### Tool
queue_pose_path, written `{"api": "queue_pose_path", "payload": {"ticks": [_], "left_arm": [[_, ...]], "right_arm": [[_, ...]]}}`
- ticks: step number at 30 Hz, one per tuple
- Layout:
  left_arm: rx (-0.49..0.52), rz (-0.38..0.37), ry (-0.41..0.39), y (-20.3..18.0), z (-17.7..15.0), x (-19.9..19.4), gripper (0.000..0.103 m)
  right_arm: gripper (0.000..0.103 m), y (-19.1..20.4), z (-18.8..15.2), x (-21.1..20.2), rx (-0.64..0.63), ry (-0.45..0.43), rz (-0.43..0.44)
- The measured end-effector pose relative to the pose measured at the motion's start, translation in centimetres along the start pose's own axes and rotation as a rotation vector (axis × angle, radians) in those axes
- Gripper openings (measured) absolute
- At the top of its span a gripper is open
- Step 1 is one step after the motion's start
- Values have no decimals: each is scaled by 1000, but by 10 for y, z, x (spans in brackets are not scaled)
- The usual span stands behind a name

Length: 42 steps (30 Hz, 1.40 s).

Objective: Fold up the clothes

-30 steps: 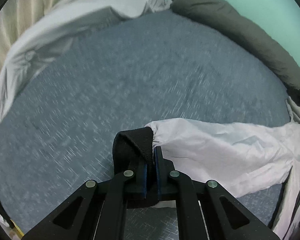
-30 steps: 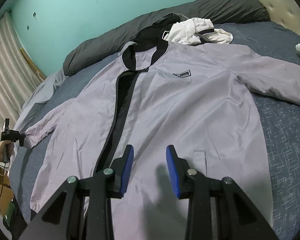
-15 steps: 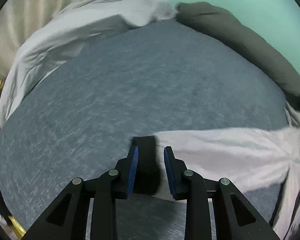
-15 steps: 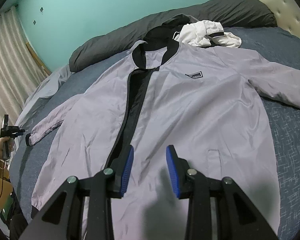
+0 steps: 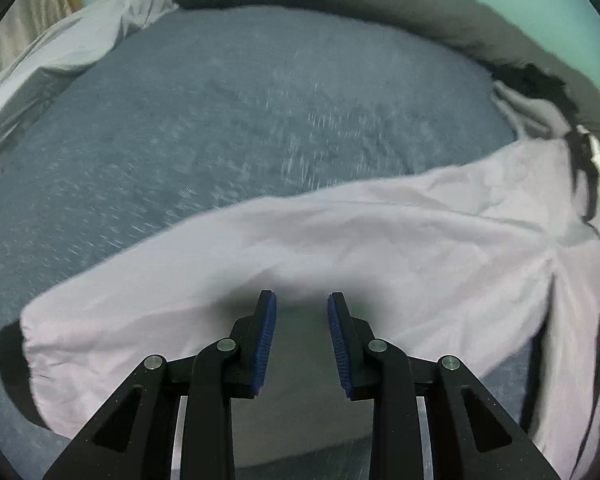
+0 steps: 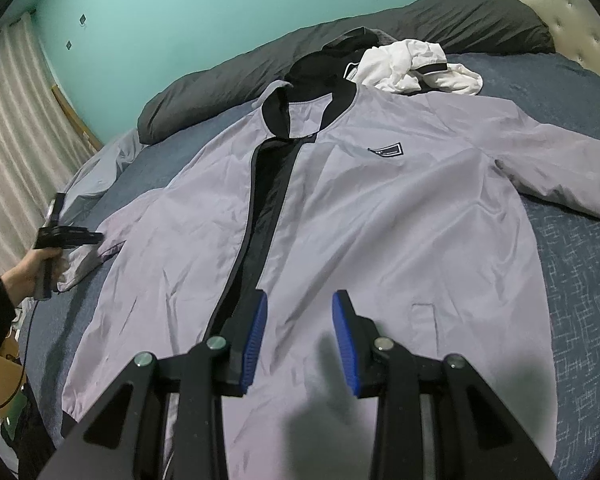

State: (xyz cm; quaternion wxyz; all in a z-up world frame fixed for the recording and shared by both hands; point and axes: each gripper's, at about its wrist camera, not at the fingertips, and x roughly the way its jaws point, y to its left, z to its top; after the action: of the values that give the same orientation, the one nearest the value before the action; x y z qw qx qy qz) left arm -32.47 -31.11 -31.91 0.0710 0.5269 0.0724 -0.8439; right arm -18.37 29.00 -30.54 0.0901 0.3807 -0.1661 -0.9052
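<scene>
Under left gripper (image 5: 301, 300): jacket sleeve (image 5: 228, 264) | jaws apart, empty

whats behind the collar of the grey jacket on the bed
Behind the grey jacket collar lies a dark garment, a crumpled white garment beside it, then the dark grey duvet. How far the dark garment extends beneath the jacket is hidden.

One grey jacket (image 6: 380, 216) lies on one bed (image 6: 580, 280). One crumpled white garment (image 6: 412, 66), one dark garment (image 6: 324, 64) and one long dark pillow (image 6: 420, 20) sit near its collar. Two grippers (image 6: 299, 300) (image 5: 302, 300) show.
</scene>
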Motion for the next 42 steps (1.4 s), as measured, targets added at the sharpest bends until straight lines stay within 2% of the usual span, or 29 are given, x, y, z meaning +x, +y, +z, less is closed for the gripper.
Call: {"api": "queue_pose_path", "payload": {"ticks": [5,8,12,16,18,21,34,36,39,42], "left_arm": [[-46,-5,35,11,-9,15,29],[-46,23,7,11,-6,2,29],[-42,-12,-51,2,6,-13,31],[-28,-38,-48,-12,26,-1,31],[-9,-26,-20,-17,28,20,31],[-1,3,20,-28,17,37,31],[44,-21,-8,-35,5,23,32],[25,-24,12,-29,2,34,32],[28,-16,-9,-32,2,30,33],[57,-46,-31,-42,4,20,33]], "right_arm": [[34,0,-1,3,-7,9,10],[34,1,0,2,-3,5,14],[34,2,-1,0,-2,-3,16],[34,2,1,0,-1,-7,16],[34,-1,1,-1,2,-9,14],[34,-3,2,-2,9,-9,16],[34,2,1,-4,7,-15,35],[34,2,2,-5,3,-19,34],[34,2,3,-6,4,-25,33],[34,-1,3,-5,13,-20,32]]}}
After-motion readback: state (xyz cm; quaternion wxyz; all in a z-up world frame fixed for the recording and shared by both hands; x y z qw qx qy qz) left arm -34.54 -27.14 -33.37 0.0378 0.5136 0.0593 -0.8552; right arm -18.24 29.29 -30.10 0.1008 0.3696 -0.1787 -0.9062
